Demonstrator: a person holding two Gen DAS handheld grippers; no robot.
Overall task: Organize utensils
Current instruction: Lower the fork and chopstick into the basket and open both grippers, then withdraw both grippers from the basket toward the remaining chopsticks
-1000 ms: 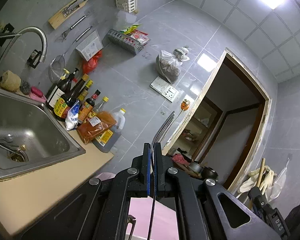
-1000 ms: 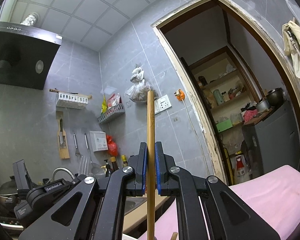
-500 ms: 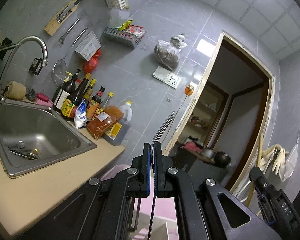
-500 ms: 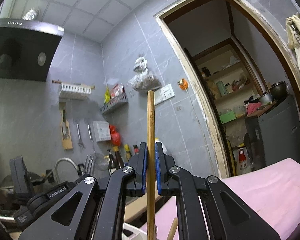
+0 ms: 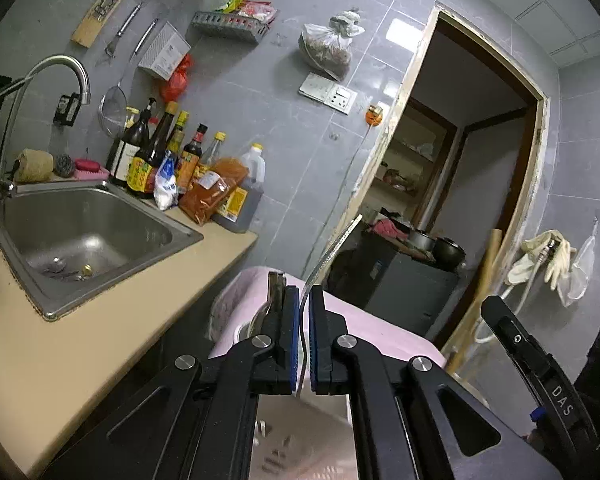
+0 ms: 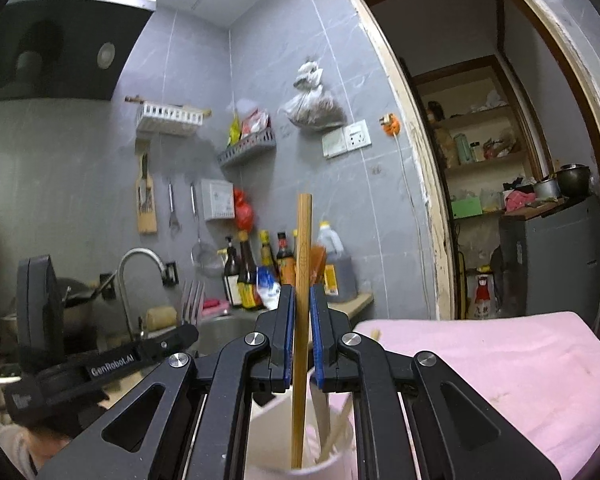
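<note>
My left gripper (image 5: 304, 336) has its jaws slightly parted around a metal fork (image 5: 332, 250) that stands up between them, tines toward the doorway; the blue pads no longer press it. My right gripper (image 6: 300, 336) has its jaws slightly parted around a wooden chopstick (image 6: 302, 280); the stick stands upright with its lower end inside a white utensil cup (image 6: 276, 440) below the fingers. More chopsticks (image 6: 340, 428) lean in that cup. A metal holder (image 5: 300, 436) sits under the left gripper. The left gripper also shows in the right wrist view (image 6: 100, 364).
A steel sink (image 5: 80, 236) with a tap (image 5: 44, 92) is set in the beige counter (image 5: 60, 344). Sauce bottles (image 5: 172, 160) stand by the wall. A pink cloth (image 6: 500, 380) covers the surface under the cup. An open doorway (image 5: 460, 184) lies ahead on the right.
Both grippers have lowered and tilted down. Both sets of jaws have opened a little. The chopstick's lower end now stands in the white cup, and the fork leans loose between the left pads.
</note>
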